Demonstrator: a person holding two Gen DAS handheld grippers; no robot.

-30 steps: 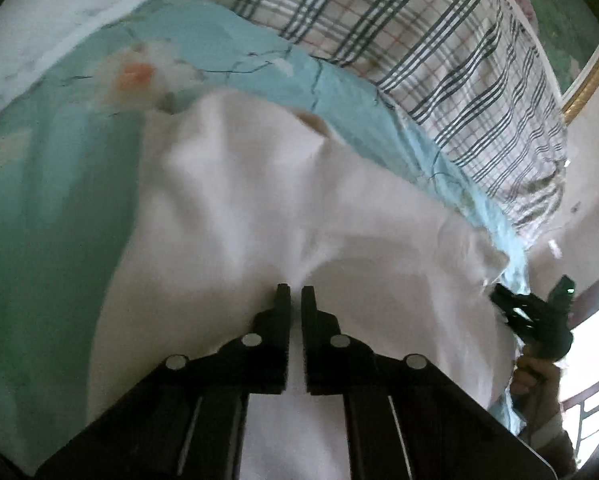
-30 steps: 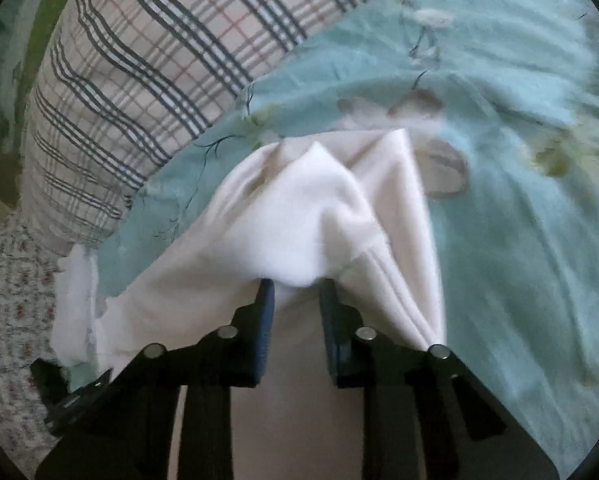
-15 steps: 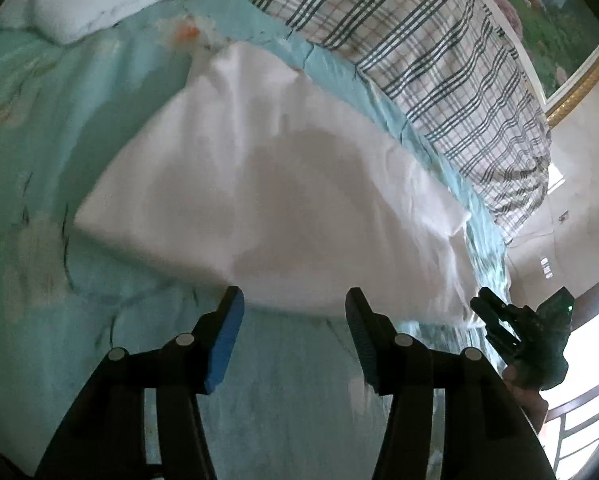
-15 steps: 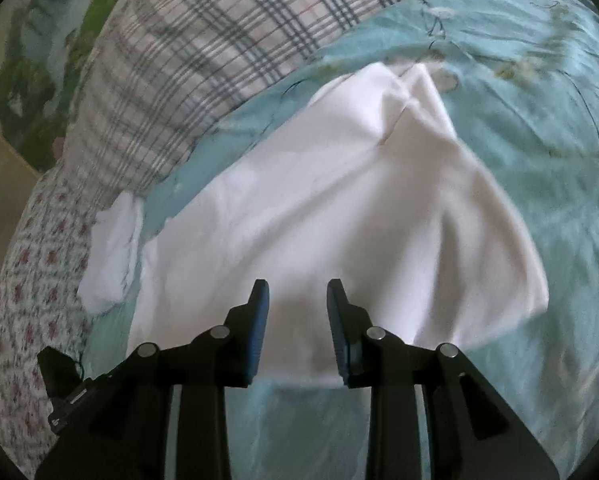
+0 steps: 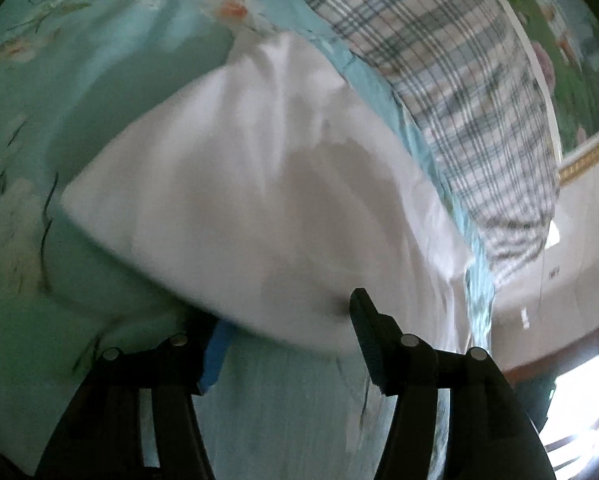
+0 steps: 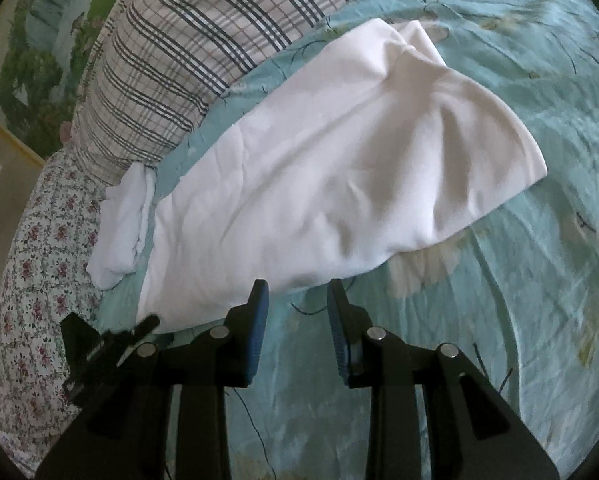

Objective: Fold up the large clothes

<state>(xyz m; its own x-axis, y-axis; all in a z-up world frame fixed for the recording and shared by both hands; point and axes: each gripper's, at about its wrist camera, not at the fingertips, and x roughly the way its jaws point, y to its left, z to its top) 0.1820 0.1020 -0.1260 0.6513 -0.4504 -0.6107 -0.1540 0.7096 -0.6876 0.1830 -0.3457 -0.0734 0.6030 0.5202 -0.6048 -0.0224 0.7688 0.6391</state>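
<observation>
Though its fold is loose, the white garment (image 6: 319, 168) lies doubled over on the teal floral bedspread (image 6: 519, 320), a long slanted band running from near the small white cloth (image 6: 119, 236) at the low left up toward the far right. One rounded folded edge faces the right; the near hem sits just ahead of both tools.

Left gripper (image 5: 287, 332): jaws apart and opening; the garment's near edge droops between and just over the tips, but the pads do not press it. Nothing held. View is blurred.

Right gripper (image 6: 295, 312): jaws partly parted, blue pads clear of cloth, tips just short of the hem, over bare bedspread. Nothing held. The left gripper also shows at the low left edge of the right view.

Progress, as a judgement: at least one lengthwise fold looks laid down; the piece is narrower but long, with wrinkles and an uneven far end. Left to do, probably: smooth it, then fold end to end once or twice into a compact stack.

Surroundings: plaid blanket (image 6: 203, 48) along the far side, floral sheet (image 6: 39, 260) at the left, a landscape picture (image 6: 31, 56) beyond.
</observation>
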